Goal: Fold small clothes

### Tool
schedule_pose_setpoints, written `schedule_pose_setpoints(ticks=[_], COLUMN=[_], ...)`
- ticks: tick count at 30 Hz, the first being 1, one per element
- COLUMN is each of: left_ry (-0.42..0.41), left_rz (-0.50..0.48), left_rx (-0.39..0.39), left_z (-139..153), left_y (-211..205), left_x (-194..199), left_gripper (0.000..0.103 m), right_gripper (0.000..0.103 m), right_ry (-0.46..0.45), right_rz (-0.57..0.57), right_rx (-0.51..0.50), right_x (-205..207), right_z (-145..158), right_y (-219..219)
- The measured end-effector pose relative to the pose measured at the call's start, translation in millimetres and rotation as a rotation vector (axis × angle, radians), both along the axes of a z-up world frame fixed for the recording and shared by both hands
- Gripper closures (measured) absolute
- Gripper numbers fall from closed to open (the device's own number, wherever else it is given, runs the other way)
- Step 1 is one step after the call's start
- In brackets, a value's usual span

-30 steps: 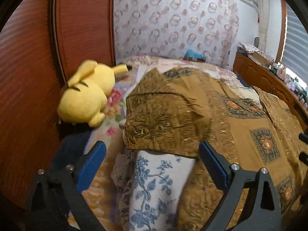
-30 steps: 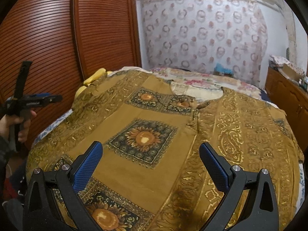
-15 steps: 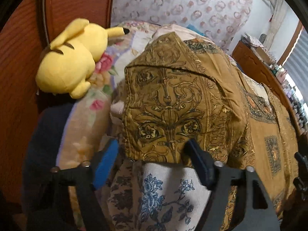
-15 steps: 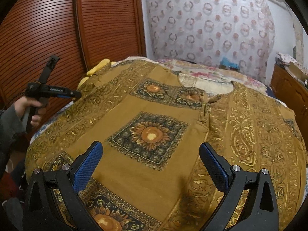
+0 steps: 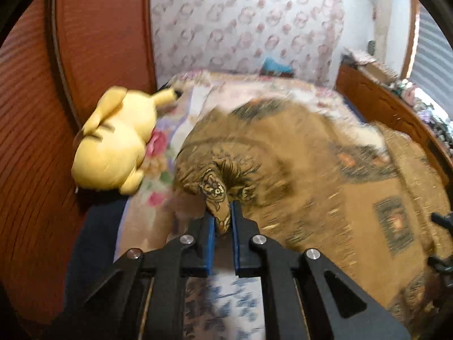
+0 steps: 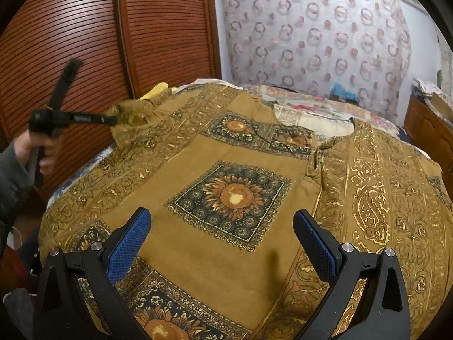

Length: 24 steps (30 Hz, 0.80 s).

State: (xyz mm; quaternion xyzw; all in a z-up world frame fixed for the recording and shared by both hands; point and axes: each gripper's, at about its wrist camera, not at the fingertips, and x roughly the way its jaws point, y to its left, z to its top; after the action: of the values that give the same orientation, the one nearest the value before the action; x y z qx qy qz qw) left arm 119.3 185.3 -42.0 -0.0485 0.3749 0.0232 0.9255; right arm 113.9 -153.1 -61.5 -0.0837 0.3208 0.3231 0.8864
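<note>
A mustard-brown printed shirt (image 6: 235, 192) with sunflower squares lies spread flat over the bed. My left gripper (image 5: 222, 221) is shut on the edge of the shirt's sleeve (image 5: 218, 189) and lifts it a little off the bed; in the right wrist view it (image 6: 113, 119) shows at the left, held by a hand, pinching the raised sleeve (image 6: 133, 112). My right gripper (image 6: 223, 240) is open and empty, hovering over the lower front of the shirt.
A yellow plush toy (image 5: 116, 144) lies on the bed's left side by the brown slatted wardrobe doors (image 6: 85, 42). A floral bedsheet (image 5: 158, 167) and a blue-flowered cloth (image 5: 226, 306) lie under the shirt. A wooden dresser (image 5: 390, 113) stands at the right.
My left gripper has closed on the sleeve edge and drawn it up, bunching the cloth. The right gripper has barely moved.
</note>
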Motion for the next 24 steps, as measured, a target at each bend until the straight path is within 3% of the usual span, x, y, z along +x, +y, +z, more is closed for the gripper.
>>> schedule_pose_setpoints(ticks=[7,12,17,19,21,24], left_ry=[-0.057,-0.057,-0.037,-0.028,-0.022,-0.020], left_rz=[-0.217,-0.288,-0.286,-0.281,-0.253,-0.211], left_rx=[-0.004,-0.004,0.020,0.031,0.038,0.028], left_z=[42.3,47.7,45.6,43.7,37.9,27.0], left_y=[-73.1,-103.5,-104.6,-103.7,-96.9,-82.8], left_x=[4.5,-9.6,-33.1,-38.2,-44.4,-53.9], left_gripper=[0.096,0.087,0.077,0.068,0.051,0.042], right_gripper=[0.001,0.001,0.001,0.001,0.001,0.001], right_ry=[-0.005,-0.003,-0.002,-0.002,-0.003,-0.016], right_rz=[-0.012,-0.027,-0.047,-0.056,-0.062,-0.061], right_rx=[0.014,0.021,0.029,0.036,0.042,0.033], right_x=[0.3,1.0,2.4,3.7,6.2,9.3], right_z=[0.9,2.1,6.0,8.6,12.3,18.2], right_y=[-2.9,-10.1,-18.9,-23.3,-26.1,-24.4])
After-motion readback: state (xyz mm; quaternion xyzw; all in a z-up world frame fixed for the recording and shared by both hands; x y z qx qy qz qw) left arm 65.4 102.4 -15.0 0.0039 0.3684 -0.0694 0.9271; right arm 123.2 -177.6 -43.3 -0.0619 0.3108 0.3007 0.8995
